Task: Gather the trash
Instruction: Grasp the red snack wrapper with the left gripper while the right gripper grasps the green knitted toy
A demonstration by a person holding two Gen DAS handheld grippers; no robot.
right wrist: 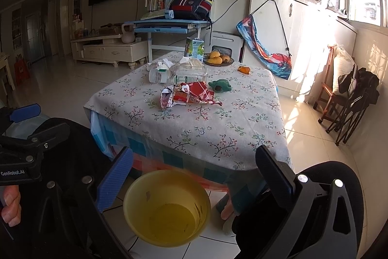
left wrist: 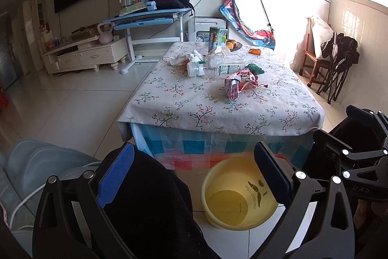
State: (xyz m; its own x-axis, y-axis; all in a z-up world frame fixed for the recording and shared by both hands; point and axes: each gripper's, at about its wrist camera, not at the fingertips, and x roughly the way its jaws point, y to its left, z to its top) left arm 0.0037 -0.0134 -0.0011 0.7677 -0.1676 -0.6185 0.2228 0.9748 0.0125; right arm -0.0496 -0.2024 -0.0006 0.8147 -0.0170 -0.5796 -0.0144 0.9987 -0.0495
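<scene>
The trash sits mid-frame on a table [right wrist: 242,137] with a floral cloth. Closest to the near edge is a crumpled red and white wrapper [right wrist: 189,95], flattened and torn looking, center of the right wrist view. Just behind it lies a clear squashed plastic bottle [right wrist: 179,75] on its side with a green-and-white label, and next to that some white crumpled tissue [right wrist: 165,63]. A green plush-looking lump [right wrist: 220,85] sits just right of the wrapper, can't tell what it is. Farther back there's an upright carton [right wrist: 194,46], a bowl of fruit [right wrist: 218,60] and a bit of orange peel [right wrist: 243,69].

Lower center, on the floor against the table's front, is a yellow bin [right wrist: 167,208], nothing in it that I can see. The table edge with its checkered plastic skirt hangs between the bin and the trash up top.

Left gripper [left wrist: 194,176] is spread wide, nothing in it, blue pads framing the bin at the bottom of its view. Right gripper [right wrist: 194,179] is the same, wide apart and bare. Dark clothed knees fill both lower corners.
</scene>
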